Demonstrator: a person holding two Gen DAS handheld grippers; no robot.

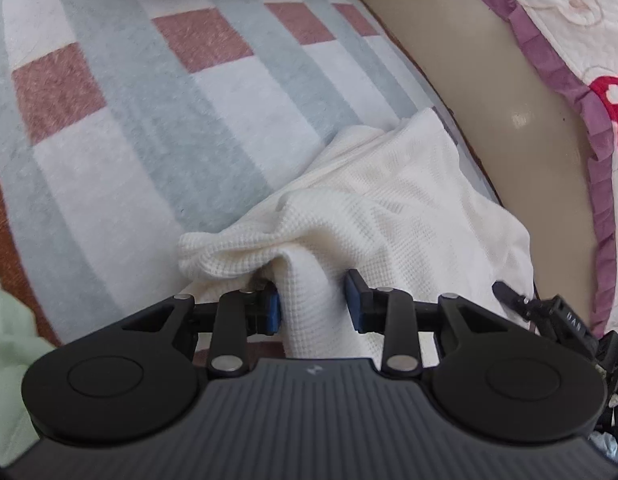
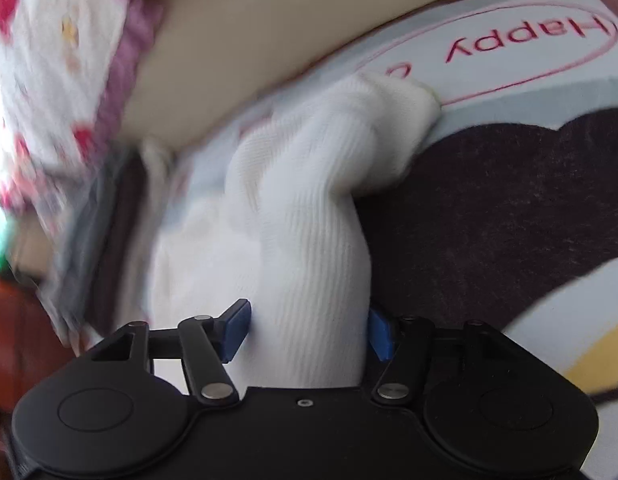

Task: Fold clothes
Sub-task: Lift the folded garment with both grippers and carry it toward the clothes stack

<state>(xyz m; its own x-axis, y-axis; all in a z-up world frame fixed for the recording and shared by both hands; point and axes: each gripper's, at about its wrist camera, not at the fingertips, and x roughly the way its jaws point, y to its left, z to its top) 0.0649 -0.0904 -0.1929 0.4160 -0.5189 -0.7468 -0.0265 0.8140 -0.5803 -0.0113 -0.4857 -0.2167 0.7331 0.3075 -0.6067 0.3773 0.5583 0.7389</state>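
both grippers had the white knit garment (image 1: 381, 208) bunched between their pads on the patterned blanket (image 1: 109, 128) — left gripper (image 1: 314, 300) spread off it, right gripper (image 2: 309, 330) wide, barely touching. looked like a fold being set down; next, back out toward 6 o'clock.

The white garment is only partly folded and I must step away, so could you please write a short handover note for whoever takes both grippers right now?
Left gripper: jaws open, a fold of the white garment between them; the right pad stands clear of the cloth.
Right gripper: jaws open wide, a thick roll of the same garment between them; that view is blurred.
Where things are: the garment lies bunched on the checked blanket, near the blanket's edge.
Done: the garment looks gathered, not flat.
Left: probably regrip, straighten and finish the fold. A pale green cloth lies at the left edge.
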